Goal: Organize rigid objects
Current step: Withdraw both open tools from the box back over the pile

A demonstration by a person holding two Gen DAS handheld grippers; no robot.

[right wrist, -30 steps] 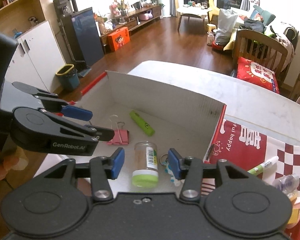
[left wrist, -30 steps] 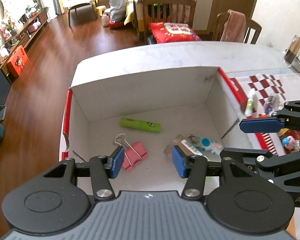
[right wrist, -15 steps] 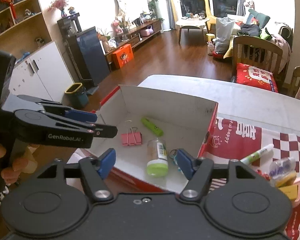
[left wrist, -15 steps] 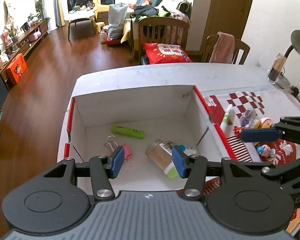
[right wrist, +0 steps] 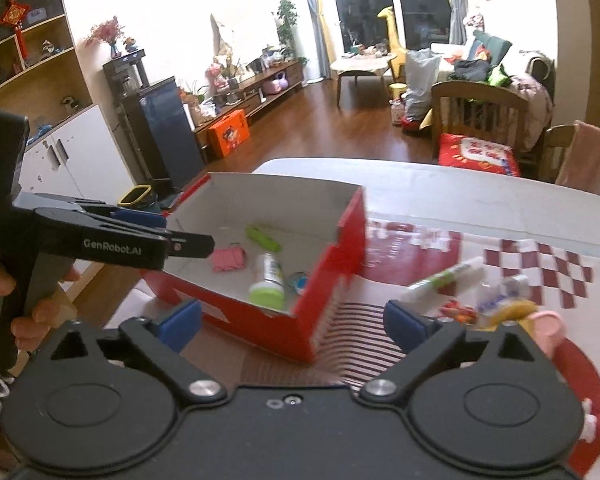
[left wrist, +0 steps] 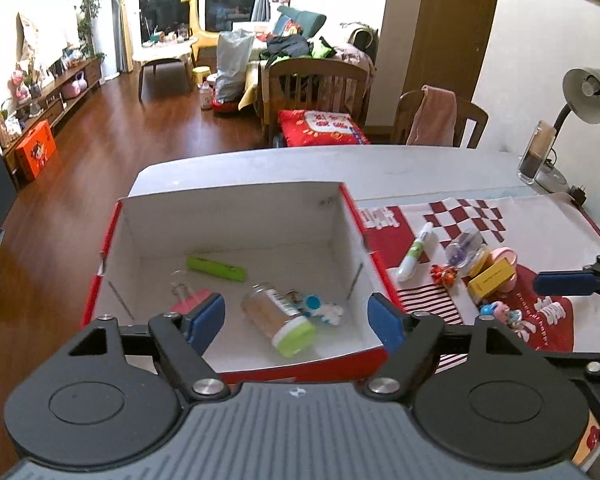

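Left wrist view showed the left tool (left wrist: 296, 318) spread above the near edge of a red box (left wrist: 236, 374), its jaws having just been opening with nothing held between them. Inside the box, on its white floor, lay a jar (left wrist: 278, 318) on its side with a green lid, a green tube (left wrist: 216, 269) toward the back wall, a pink clip (left wrist: 192, 300) partly hidden behind the left pad, and a small blue-and-white toy (left wrist: 320, 307) just beside the jar. The box sat on a white worktop (left wrist: 380, 164). To its right, on a red checked cloth (left wrist: 548, 224), lay a marker (left wrist: 416, 251), a yellow block (left wrist: 491, 283) and some small figures, blurred.

Right wrist view showed the right tool (right wrist: 294, 320) spread wide over the box's near corner, its jaws having just been opening, empty. A hand (right wrist: 28, 308) gripped the left tool's handle at the far left.
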